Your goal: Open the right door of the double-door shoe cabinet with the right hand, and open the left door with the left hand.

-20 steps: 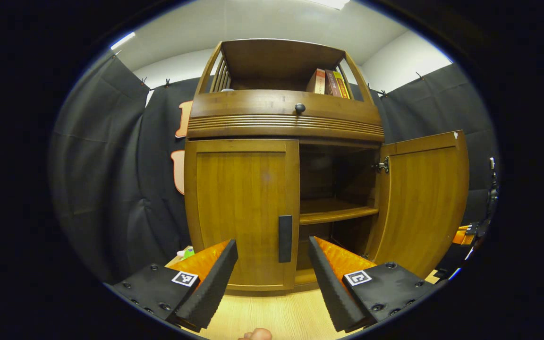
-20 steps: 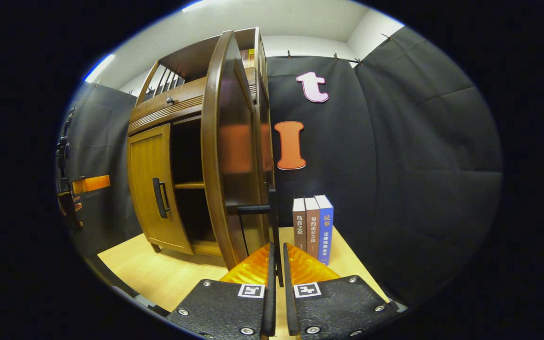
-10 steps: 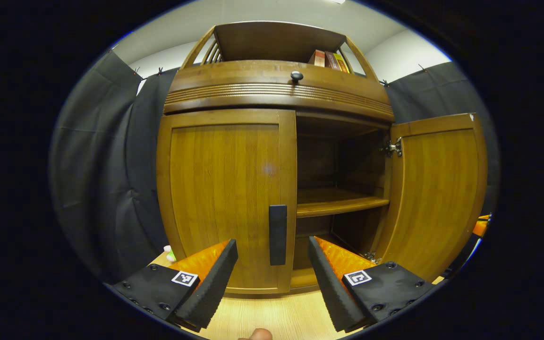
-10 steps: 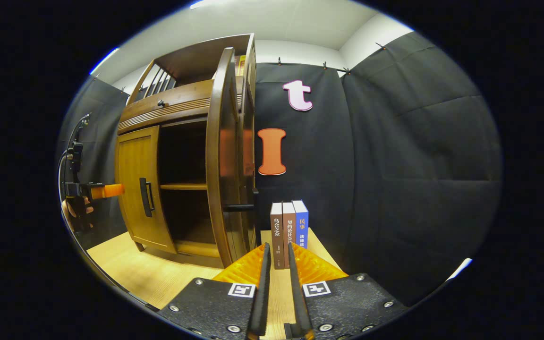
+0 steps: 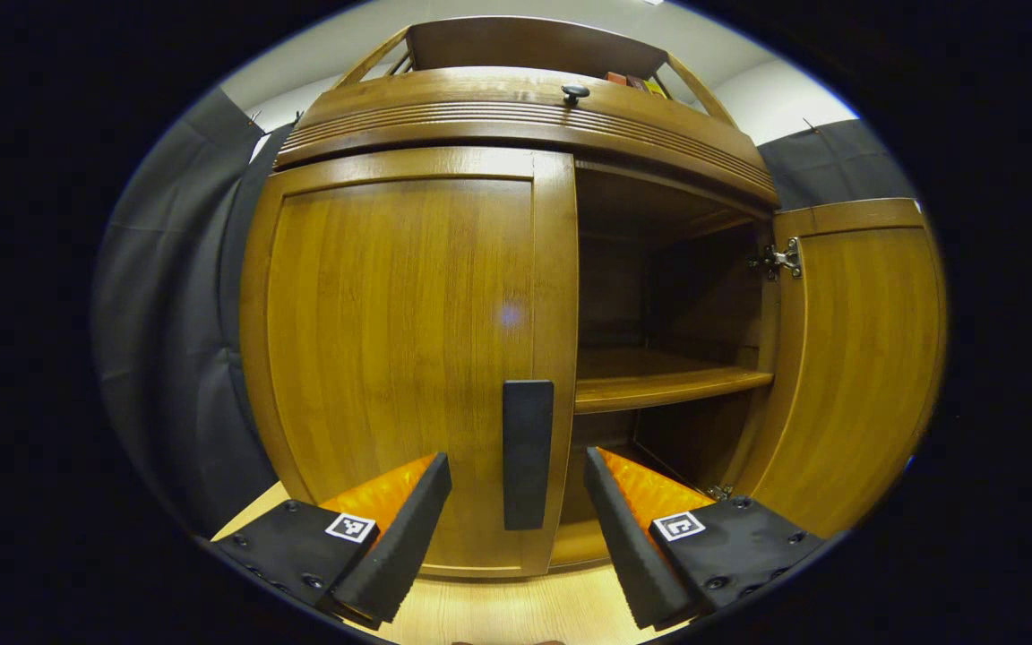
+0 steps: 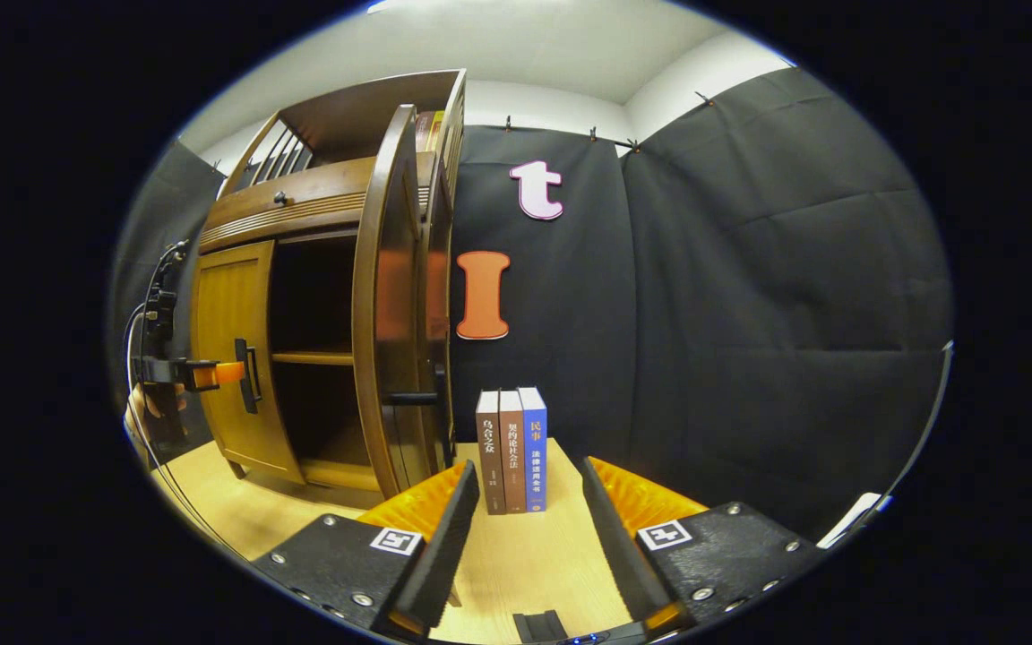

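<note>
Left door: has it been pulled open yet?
No. In the left gripper view the left door sits flush and closed, its handle between the open left gripper fingers, ungripped.

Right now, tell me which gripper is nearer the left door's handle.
Left. The left gripper is open right in front of the left door's handle; the right gripper is open off beyond the right door, facing the books.

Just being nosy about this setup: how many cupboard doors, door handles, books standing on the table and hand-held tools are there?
Doors: 2, left door shut, right door open.
Door handles: 2, left handle, right handle.
Books upright on the table: 3.
Tools: 2, left tool, right tool, both open.
Total: 9.
</note>
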`<action>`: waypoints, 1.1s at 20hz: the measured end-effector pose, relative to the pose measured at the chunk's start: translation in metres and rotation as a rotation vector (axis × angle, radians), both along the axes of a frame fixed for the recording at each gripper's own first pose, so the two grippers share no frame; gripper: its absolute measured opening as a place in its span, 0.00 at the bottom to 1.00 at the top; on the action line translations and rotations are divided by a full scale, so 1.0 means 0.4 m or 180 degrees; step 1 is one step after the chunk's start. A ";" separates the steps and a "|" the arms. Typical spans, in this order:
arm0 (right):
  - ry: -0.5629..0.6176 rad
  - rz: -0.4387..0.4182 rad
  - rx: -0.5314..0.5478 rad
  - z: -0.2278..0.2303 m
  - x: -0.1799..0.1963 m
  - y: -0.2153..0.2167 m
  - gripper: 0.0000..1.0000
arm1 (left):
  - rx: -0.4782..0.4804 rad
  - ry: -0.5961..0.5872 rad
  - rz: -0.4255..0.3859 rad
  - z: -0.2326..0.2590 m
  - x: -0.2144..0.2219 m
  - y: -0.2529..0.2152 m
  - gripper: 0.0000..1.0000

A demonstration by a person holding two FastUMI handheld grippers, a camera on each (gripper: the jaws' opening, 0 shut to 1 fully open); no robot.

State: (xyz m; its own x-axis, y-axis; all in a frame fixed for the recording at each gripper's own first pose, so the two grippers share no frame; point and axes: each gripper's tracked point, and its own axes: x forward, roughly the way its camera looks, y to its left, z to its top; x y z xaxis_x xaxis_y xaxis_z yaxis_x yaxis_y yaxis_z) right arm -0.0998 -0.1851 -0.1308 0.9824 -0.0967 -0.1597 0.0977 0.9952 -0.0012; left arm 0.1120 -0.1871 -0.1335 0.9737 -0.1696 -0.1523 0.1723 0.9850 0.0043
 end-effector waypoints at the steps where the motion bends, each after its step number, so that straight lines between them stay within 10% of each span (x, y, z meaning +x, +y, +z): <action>1: 0.0007 -0.0003 0.0002 0.001 -0.003 0.001 0.68 | -0.0007 0.0007 -0.0015 -0.006 0.015 -0.004 0.99; 4: -0.0020 -0.0037 0.0007 0.013 -0.007 -0.008 0.77 | -0.0038 0.0102 0.0004 -0.037 0.043 -0.012 0.95; 5: -0.0039 -0.0066 0.0001 0.018 -0.008 -0.014 1.00 | -0.0047 0.0123 0.0012 -0.048 0.056 -0.014 0.92; 22: -0.0085 -0.0208 -0.0001 0.047 -0.047 -0.024 1.00 | -0.0044 0.0073 -0.0092 -0.060 0.059 -0.021 0.27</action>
State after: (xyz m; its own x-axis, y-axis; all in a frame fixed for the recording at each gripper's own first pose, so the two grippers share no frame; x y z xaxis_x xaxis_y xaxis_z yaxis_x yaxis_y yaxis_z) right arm -0.1187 -0.1946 -0.1119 0.9779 -0.1609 -0.1336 0.1627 0.9867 0.0020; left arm 0.1357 -0.1954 -0.1576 0.9646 -0.1998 -0.1719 0.2005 0.9796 -0.0136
